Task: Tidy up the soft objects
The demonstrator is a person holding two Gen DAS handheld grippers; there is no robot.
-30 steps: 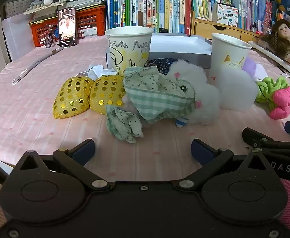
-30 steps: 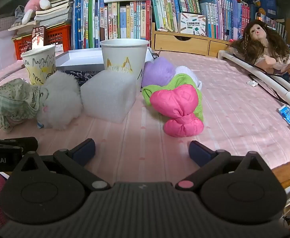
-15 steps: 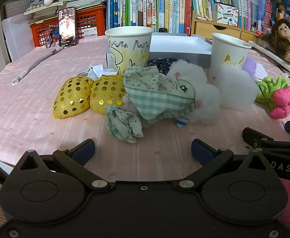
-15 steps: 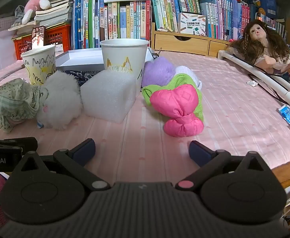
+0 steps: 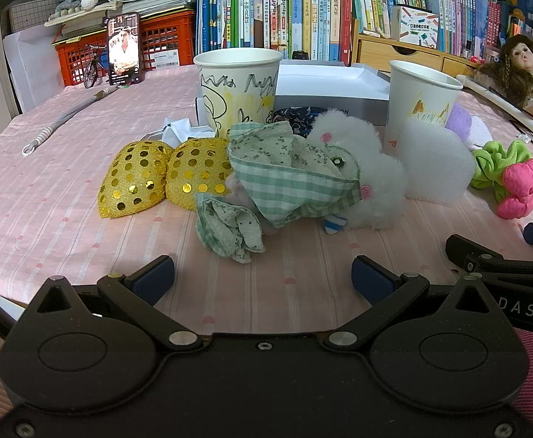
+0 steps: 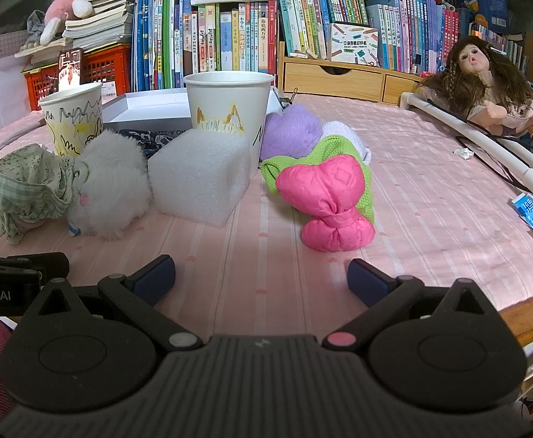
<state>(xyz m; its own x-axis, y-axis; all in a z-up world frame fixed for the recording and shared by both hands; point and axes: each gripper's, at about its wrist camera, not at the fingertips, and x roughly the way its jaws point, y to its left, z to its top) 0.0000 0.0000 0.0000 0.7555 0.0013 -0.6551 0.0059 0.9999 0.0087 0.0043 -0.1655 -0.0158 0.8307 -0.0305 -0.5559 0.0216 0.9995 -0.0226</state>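
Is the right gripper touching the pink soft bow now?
Apart. In the right wrist view, bare pink tablecloth shows between the open right gripper and the pink bow.

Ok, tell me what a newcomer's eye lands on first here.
Probably the hot-pink pouch, lying on a green cloth just ahead of the open right gripper. Next, the two gold sequin pieces at the left of the pile, before the open left gripper. Between them sit a white plush and a foam block.

Fluffy white plush toy [image 5: 368,168], porous foam block [image 6: 200,179]
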